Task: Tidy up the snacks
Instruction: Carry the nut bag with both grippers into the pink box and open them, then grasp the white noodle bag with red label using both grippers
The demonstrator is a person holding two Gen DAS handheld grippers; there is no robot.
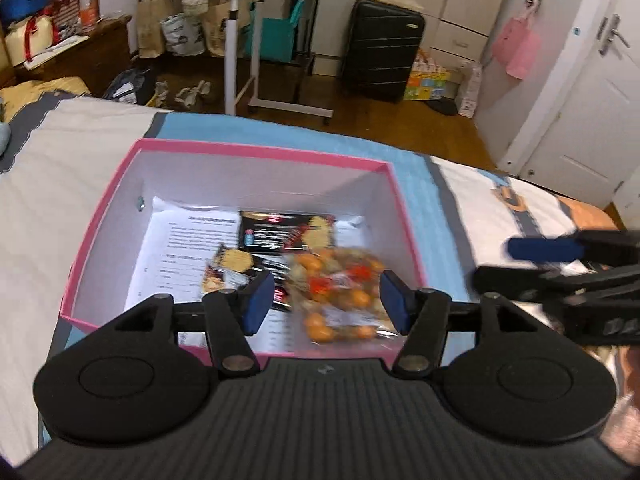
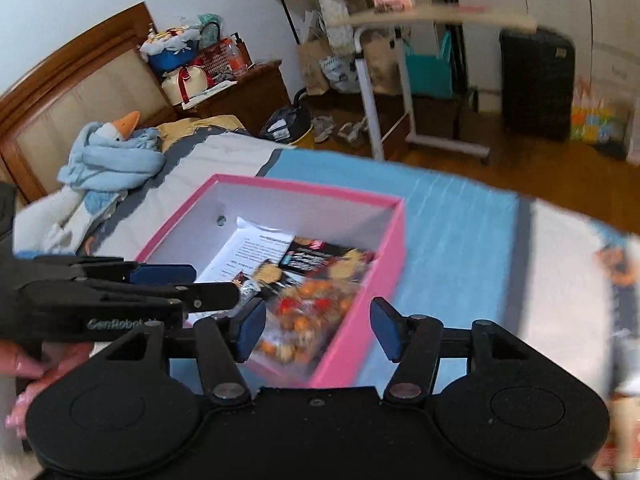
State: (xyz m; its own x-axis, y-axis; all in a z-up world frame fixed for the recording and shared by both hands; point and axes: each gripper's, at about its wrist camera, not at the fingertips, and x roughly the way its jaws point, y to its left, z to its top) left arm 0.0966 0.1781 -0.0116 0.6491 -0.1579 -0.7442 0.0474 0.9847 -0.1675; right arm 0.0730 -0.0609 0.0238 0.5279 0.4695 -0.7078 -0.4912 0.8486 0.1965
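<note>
The clear bag of orange snacks [image 1: 340, 292] lies in the near right part of the pink box [image 1: 256, 150], partly over two dark glossy snack packets [image 1: 286, 230] and a printed sheet of paper [image 1: 192, 236] that lines the floor. My left gripper [image 1: 328, 300] hangs over the near wall with its blue pads apart on either side of the bag and not pressing it; nothing is in my grip. My right gripper [image 2: 318, 330] is also parted and empty, over the box's near right corner, with the pink wall showing between its pads.

I judge the step to be letting go cleanly. To do it well I would lift both claws straight up and away, pads kept wide, so neither catches the crinkly film and drags the bag out again. The two claws are close together, so I would part them sideways before reaching for anything else.

The bag is soft, transparent and lumpy, full of small round pieces; it should slump, not stand. The packets are flat, shiny foil. The box is stiff card, white inside, pink outside, straight-walled and deep. It rests on a bed [image 1: 80, 152] under a blue ribbed cloth [image 1: 312, 136], a yielding base, so a push on a wall could tip it.
</note>
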